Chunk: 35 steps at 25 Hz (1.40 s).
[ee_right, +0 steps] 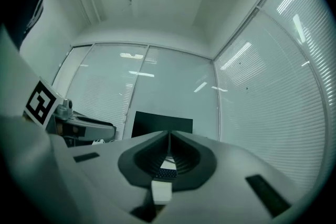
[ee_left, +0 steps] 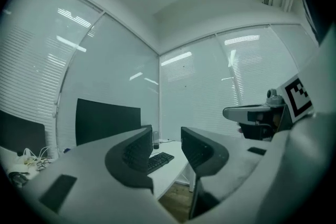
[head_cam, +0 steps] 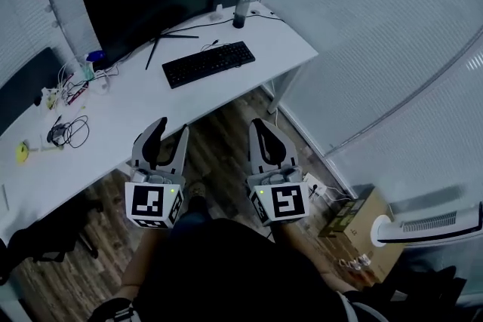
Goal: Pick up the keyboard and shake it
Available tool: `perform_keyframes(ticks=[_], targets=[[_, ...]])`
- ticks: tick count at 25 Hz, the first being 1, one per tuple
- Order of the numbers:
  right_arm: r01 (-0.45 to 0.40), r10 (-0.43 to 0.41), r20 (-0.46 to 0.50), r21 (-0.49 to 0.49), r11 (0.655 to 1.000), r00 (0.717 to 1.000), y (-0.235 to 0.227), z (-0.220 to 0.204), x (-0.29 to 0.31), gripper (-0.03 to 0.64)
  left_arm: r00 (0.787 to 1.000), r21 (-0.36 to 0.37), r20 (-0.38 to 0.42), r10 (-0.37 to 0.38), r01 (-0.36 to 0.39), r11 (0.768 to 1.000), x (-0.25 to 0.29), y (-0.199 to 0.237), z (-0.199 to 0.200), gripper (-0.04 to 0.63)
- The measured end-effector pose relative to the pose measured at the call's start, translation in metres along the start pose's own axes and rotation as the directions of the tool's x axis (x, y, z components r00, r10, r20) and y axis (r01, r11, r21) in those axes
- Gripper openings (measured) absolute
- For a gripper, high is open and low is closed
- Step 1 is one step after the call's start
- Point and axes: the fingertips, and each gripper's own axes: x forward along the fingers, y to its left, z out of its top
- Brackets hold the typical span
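Observation:
The black keyboard (head_cam: 207,64) lies flat on the white desk (head_cam: 143,113), in front of the monitor. Both grippers hang over the wooden floor on the near side of the desk edge, well short of the keyboard and pointing toward it. My left gripper (head_cam: 171,129) is open, with a clear gap and nothing between its fingers; in the left gripper view the keyboard (ee_left: 160,160) shows far off through the jaws of this gripper (ee_left: 166,136). My right gripper (head_cam: 261,124) is shut on nothing, its pads meeting in the right gripper view (ee_right: 169,136).
A dark monitor (head_cam: 151,0) stands behind the keyboard, a dark cup (head_cam: 241,11) at the desk's far right corner. Cables (head_cam: 69,130) and small items lie on the desk's left. A cardboard box (head_cam: 353,216) and a white appliance (head_cam: 430,226) sit on the floor at right.

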Motion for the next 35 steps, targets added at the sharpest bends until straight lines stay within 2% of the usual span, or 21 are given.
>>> perform_keyframes(ticks=[6,11,17,24,29,35], targets=[[0.009,-0.010,-0.042,-0.009,1.000,0.999,-0.012,-0.019,0.086,0.029,0.998,-0.043,-0.057,-0.013,0.010,0.999,0.071,0.068,-0.031,0.174],[0.026,-0.028,-0.083,-0.025,0.999,0.996,-0.019,-0.045,0.138,0.029,0.993,-0.086,-0.109,-0.043,0.034,0.996,0.117,0.105,-0.064,0.185],[0.053,-0.055,-0.154,-0.017,0.998,0.987,-0.028,-0.080,0.169,0.029,0.978,-0.153,-0.186,-0.098,0.070,0.986,0.152,0.122,-0.109,0.186],[0.069,-0.065,-0.212,0.009,0.998,0.975,-0.056,-0.111,0.200,0.029,0.957,-0.240,-0.263,-0.121,0.056,0.969,0.186,0.137,-0.147,0.187],[-0.021,0.022,-0.209,0.008,1.000,0.978,-0.077,-0.132,0.253,0.029,0.947,-0.250,-0.317,-0.045,-0.038,0.967,0.213,0.159,-0.173,0.198],[-0.169,0.159,-0.193,-0.037,0.985,0.968,-0.102,-0.156,0.335,0.029,0.933,-0.278,-0.359,0.021,-0.128,0.952,0.259,0.183,-0.200,0.202]])
